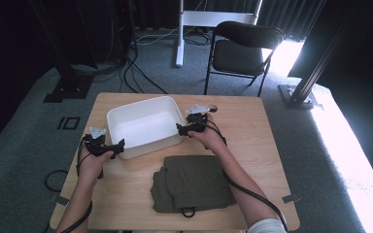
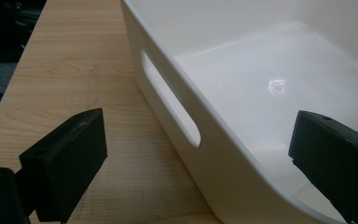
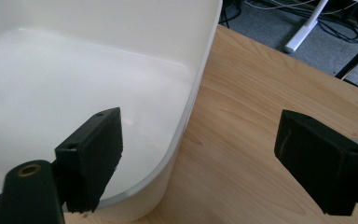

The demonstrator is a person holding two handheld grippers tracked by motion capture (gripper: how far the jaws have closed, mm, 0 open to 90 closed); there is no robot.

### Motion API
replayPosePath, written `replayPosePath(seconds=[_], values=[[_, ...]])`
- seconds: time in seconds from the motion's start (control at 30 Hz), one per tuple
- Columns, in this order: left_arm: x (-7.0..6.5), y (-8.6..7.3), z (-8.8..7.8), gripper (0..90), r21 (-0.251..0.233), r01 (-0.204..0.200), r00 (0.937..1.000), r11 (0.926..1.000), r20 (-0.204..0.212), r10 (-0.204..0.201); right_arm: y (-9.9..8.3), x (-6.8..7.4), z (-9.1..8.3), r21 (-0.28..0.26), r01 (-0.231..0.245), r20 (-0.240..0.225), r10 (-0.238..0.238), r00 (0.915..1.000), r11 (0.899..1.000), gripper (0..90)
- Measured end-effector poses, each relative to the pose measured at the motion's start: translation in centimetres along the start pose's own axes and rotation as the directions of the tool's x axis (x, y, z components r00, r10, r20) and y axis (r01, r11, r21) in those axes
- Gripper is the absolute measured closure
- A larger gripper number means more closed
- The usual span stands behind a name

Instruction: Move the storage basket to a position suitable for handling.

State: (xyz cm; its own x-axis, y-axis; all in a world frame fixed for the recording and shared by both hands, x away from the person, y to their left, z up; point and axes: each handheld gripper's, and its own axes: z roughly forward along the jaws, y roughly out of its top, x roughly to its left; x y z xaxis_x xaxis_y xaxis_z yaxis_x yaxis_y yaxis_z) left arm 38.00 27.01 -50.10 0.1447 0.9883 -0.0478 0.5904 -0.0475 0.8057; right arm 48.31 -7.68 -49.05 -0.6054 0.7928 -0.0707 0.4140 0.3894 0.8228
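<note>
High view: a person seated at a light wooden table (image 1: 252, 121) works two black grippers at either end of an empty white bin (image 1: 145, 125), which sits slightly askew on the far half of the table. The left gripper (image 1: 118, 146) is at the bin's near left corner, beside the end wall with the slot handle; the right gripper (image 1: 180, 128) is at the bin's right end. A folded olive-green garment (image 1: 192, 183) lies flat on the near part of the table between the person's forearms, just beside the bin but not touching it. A black folding chair (image 1: 243, 48) stands on the carpet beyond the table.

Left gripper view: its jaws stand wide apart and straddle the bin's rim (image 2: 223, 135), one jaw outside over the table (image 2: 74, 60), the other over the bin's glossy floor; neither presses on the wall, and the slot handle (image 2: 170, 105) lies just ahead.

Right gripper view: its jaws are likewise spread wide across the bin's rounded corner (image 3: 177, 154), one jaw inside the bin, the other over bare table (image 3: 242, 121), and neither touches the bin.
</note>
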Motion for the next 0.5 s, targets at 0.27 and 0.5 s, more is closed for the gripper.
replayPosePath(seconds=[0.27,0.5], values=[[-0.4,0.3,0.6,15.9,-0.003,-0.014,0.9999,0.9999,-0.008,0.014,-0.7,-0.4,-1.4,0.006,-0.019,0.02,0.019,0.9996,1.0,24.0],[-1.4,0.5,1.0,26.7,-0.008,-0.042,0.9991,0.9991,-0.006,0.042,-1.2,-0.1,-2.4,0.012,-0.008,0.017,0.008,0.9998,1.0,33.8]])
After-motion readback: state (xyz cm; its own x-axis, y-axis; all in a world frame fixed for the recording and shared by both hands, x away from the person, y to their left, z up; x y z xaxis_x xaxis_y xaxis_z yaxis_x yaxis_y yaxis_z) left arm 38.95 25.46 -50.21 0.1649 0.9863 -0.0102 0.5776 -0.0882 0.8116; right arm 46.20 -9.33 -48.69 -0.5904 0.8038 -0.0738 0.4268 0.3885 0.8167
